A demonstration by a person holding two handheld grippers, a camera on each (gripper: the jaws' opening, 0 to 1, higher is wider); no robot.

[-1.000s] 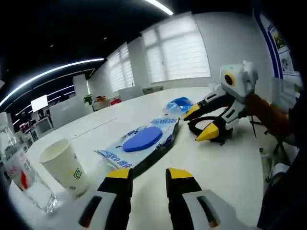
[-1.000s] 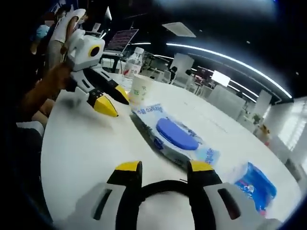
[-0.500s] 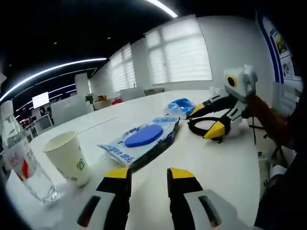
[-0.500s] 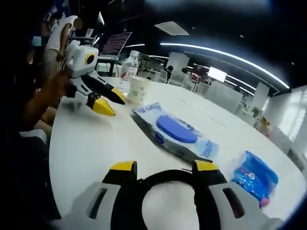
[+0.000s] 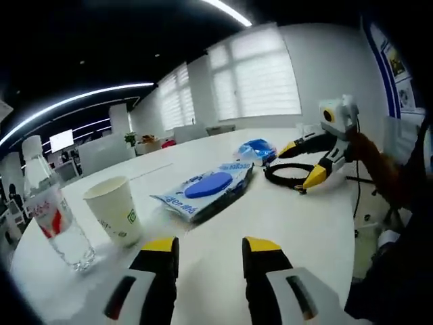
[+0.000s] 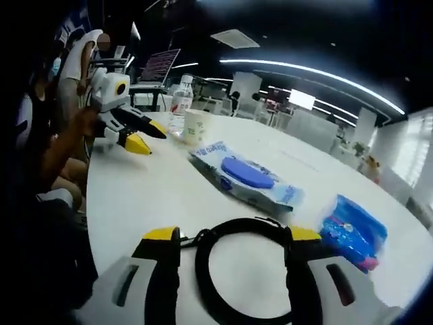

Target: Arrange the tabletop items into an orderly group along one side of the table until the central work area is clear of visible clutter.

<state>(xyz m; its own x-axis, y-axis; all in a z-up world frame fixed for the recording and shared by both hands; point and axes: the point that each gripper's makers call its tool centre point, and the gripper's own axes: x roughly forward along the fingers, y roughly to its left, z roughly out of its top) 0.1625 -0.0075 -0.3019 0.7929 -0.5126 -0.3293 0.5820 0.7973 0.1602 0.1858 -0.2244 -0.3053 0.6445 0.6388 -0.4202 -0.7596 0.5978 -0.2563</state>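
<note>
Left tongs (image 5: 210, 245): spread, empty, above table (image 5: 318, 223).
Right tongs (image 6: 231, 234): spread around black cable coil (image 6: 240, 267).
Wipes pack (image 5: 204, 190): 12 o'clock of left tongs.
Cup (image 5: 115, 210), bottle (image 5: 54, 213): 10 o'clock.

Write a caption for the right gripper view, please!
Open right gripper straddles a black cable loop beside the wipes pack.

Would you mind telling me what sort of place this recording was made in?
Most likely an open-plan office or meeting area: a large white table, long ceiling strip lights, windows with blinds, and wall screens with desks further back.
</note>
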